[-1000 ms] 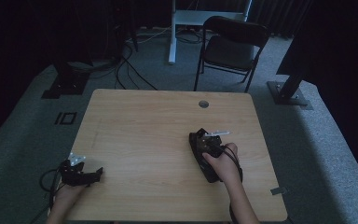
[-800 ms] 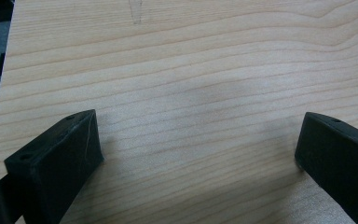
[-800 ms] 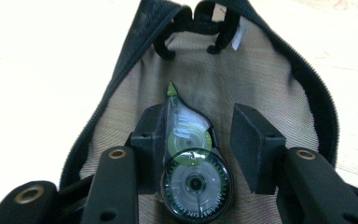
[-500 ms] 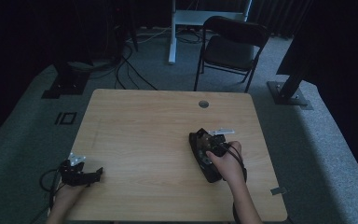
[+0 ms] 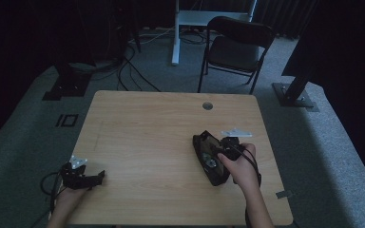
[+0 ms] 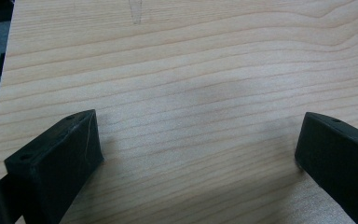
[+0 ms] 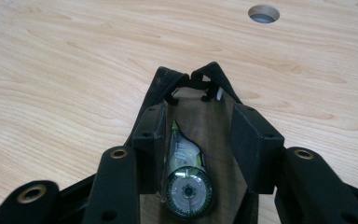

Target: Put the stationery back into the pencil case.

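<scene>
A black zip pouch [image 7: 165,81] lies open on the right half of the wooden table [image 5: 142,128]. My right gripper [image 7: 198,123] reaches into its mouth, jaws open. A green and clear correction-tape roller [image 7: 186,184] lies inside the pouch against the left jaw, with a gap to the right jaw. In the high view a hand holds the right gripper [image 5: 216,159] over the pouch [image 5: 204,145]. My left gripper [image 5: 84,178] rests at the table's front left edge. In its own view the left gripper [image 6: 198,140] is wide open over bare wood.
A round cable hole [image 5: 207,105] sits near the table's far edge. A black folding chair [image 5: 235,47] stands behind the table. Cables and stand bases lie on the grey carpet [image 5: 313,156] around it.
The right hand and its gripper have shifted slightly on the pouch. The left gripper has not moved.
</scene>
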`<state>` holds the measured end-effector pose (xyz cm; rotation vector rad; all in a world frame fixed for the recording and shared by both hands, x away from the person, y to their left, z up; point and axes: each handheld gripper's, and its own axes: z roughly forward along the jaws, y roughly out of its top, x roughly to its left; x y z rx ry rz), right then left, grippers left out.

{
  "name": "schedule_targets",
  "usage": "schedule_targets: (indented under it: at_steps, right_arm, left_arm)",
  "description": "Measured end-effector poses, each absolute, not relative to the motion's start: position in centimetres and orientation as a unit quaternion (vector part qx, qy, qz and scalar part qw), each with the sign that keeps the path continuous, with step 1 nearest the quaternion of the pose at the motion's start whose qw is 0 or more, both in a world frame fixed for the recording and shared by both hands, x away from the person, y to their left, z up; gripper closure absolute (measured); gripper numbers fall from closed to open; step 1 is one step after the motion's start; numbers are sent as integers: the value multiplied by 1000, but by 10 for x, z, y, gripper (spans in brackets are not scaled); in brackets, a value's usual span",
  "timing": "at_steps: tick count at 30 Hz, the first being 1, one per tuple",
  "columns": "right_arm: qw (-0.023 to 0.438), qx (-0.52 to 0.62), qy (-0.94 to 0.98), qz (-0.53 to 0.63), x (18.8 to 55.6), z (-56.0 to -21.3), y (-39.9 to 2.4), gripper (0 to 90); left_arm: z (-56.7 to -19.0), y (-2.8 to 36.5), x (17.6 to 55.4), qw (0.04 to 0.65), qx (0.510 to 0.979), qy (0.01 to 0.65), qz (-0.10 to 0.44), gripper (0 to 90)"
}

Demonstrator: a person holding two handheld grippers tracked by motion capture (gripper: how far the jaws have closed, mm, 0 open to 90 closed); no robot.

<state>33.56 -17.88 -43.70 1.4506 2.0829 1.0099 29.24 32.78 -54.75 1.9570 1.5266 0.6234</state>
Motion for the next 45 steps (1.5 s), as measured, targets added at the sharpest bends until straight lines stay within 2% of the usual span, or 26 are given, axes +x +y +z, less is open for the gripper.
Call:
schedule_targets:
  at_steps: [22, 29, 30, 45]
  right_arm:
    - [239, 533, 706, 400, 322, -444, -230, 514]
    - [257, 546, 692, 397, 319, -457, -251, 506]
    - [257, 547, 691, 397, 319, -459, -253, 483]
    - [260, 582, 676, 371, 317, -498, -281, 485]
  left_arm:
    - [-547, 328, 292, 287, 732, 571, 233, 5]
    - [-548, 328, 292, 288, 732, 571, 234, 5]
    - [-548, 328, 292, 288, 732, 571, 234, 5]
    - [-548, 328, 292, 287, 733, 571, 234, 5]
